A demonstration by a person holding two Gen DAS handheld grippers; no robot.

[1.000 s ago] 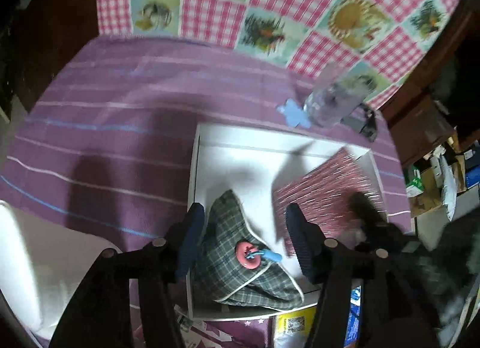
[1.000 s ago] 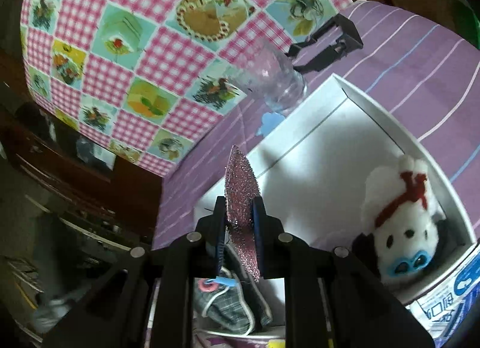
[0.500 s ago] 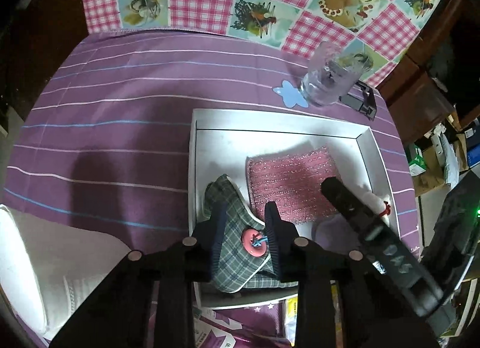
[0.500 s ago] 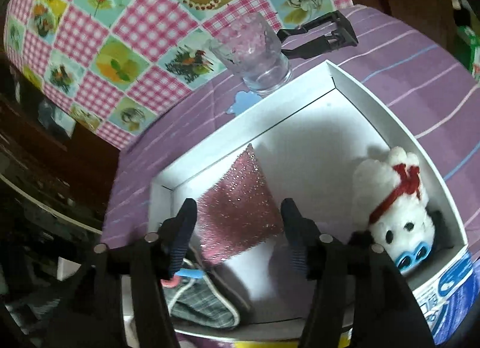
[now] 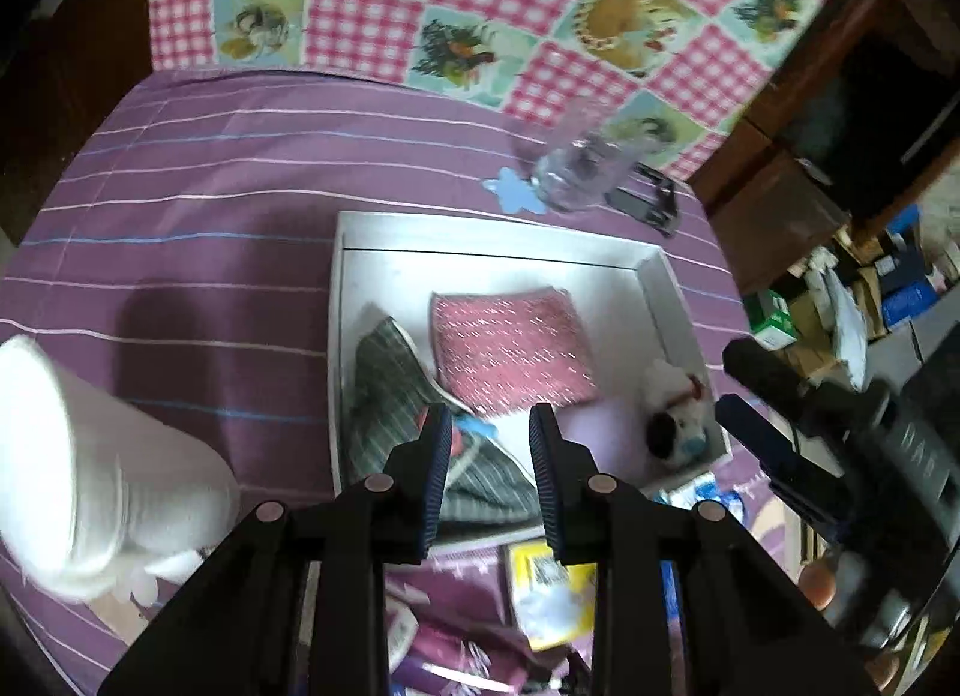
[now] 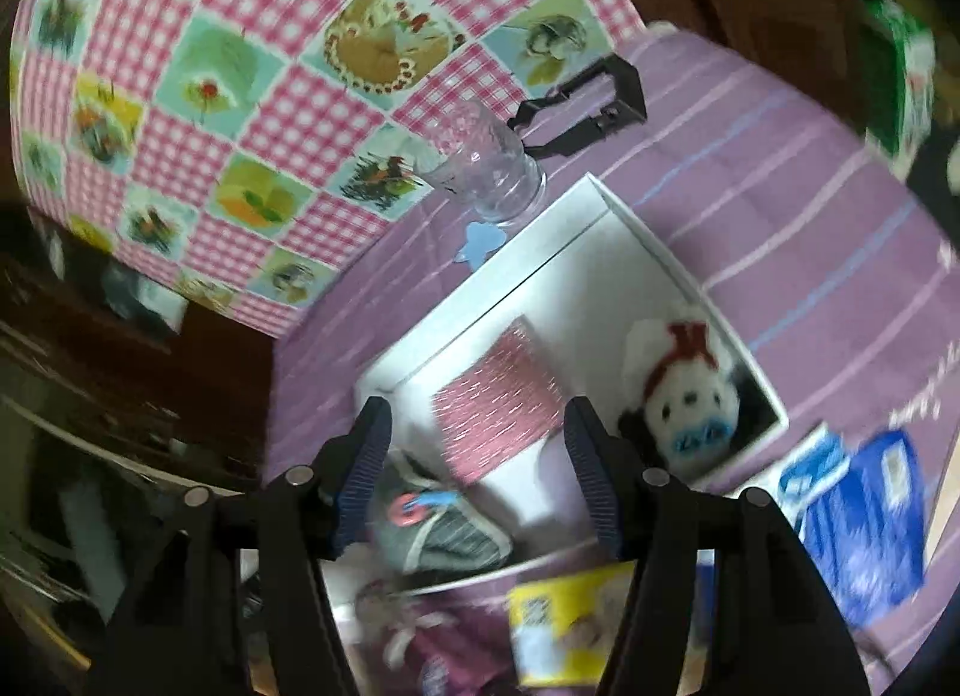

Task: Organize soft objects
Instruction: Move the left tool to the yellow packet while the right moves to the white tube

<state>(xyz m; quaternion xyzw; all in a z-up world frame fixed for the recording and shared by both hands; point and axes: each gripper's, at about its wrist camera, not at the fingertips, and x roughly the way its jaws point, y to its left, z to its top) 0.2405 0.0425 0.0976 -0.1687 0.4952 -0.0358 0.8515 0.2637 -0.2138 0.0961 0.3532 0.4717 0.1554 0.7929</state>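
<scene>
**Three soft things boxed, both grippers empty**

The left gripper (image 5: 489,459) hangs narrowly parted, the right gripper (image 6: 477,462) wide — neither holding anything. Below, inside the white box (image 5: 498,234), the plaid pouch (image 5: 390,390), pink sponge cloth (image 5: 510,348) and plush toy (image 5: 672,408) lie side by side — apparently laid flat to fit.

Purple bedspread (image 5: 198,228) with thin white and blue stripes covers whole surface. Along far edge, patchwork cloth (image 5: 480,6): pink gingham squares alternating with pale green picture squares. Beyond right edge, dark brown wooden cabinet (image 5: 774,210); below it, cluttered floor with boxes and packets (image 5: 840,300). Dim, shadowed room; dark wood (image 6: 120,384) past left edge in right wrist view.
</scene>
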